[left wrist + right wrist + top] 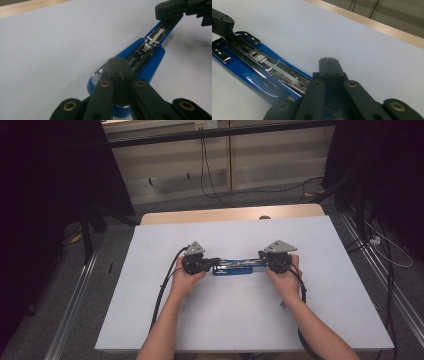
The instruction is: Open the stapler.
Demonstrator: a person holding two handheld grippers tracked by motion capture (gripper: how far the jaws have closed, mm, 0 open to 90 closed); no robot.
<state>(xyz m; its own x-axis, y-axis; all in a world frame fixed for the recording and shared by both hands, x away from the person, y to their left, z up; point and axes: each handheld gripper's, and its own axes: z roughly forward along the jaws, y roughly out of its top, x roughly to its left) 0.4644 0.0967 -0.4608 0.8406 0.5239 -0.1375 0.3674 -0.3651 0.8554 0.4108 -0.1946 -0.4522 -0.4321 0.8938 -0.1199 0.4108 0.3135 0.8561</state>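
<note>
Working on the blue stapler (pixel 233 267), which lies opened out flat near the middle of the bench (pixel 320 310), long axis running between my two hands. My left claw (pixel 214 261) sits on one end, jaws pressed together, tip resting on the round metal end; my right claw (pixel 262 255) sits at the other end, jaws likewise pressed together. I judge the opening is done, and the staple channel itself looks untouched yet.

My left claw view shows the metal track (pixel 152 40) with its white pusher, and my other claw over the far end. My right claw view catches the bench's wooden far edge (pixel 372 25), which the high view puts beyond the stapler.
</note>
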